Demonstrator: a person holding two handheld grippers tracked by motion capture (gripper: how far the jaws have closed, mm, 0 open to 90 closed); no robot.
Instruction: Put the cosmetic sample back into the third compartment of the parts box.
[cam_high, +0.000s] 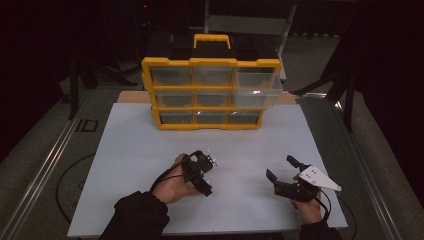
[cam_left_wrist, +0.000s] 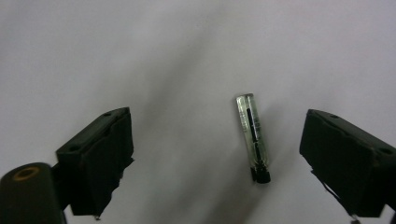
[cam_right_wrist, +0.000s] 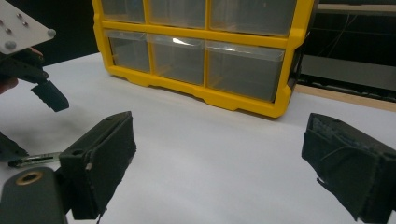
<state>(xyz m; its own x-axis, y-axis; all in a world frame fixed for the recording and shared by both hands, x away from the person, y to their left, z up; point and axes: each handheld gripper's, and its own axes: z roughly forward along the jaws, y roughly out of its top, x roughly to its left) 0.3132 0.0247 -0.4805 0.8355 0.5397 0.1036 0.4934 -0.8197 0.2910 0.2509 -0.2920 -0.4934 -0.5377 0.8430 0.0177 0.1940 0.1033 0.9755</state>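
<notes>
Glass vial (cam_left_wrist: 252, 136), clear with a black cap and a dark strip inside, is seen lying flat on the white bench (cam_left_wrist: 196, 51) right of centre in the left gripper view, between the two black jaws and touching neither; the cap end is directed toward the bottom of the frame. The left hand-held gripper (cam_left_wrist: 219, 163) is observed with its jaws spread wide apart and nothing held. In the high view this left hand-held gripper (cam_high: 206, 171) is located at lower centre-left, held by a hand (cam_high: 172, 185) entering from the bottom edge. The right hand-held gripper (cam_high: 281, 168) is located at lower right of the high view, its jaws likewise parted and empty, with a grey three-cornered plate (cam_high: 320, 179) on top. A yellow drawer organiser (cam_high: 211, 92) with clear drawers and a black-and-yellow handle is recorded at upper centre, standing at the far edge of the bench. Its top right drawer (cam_high: 257, 82) is noted as protruding from the frame. In the right gripper view the organiser fills the upper part, and the vial (cam_right_wrist: 33, 160) is partly visible at the lower left edge.
</notes>
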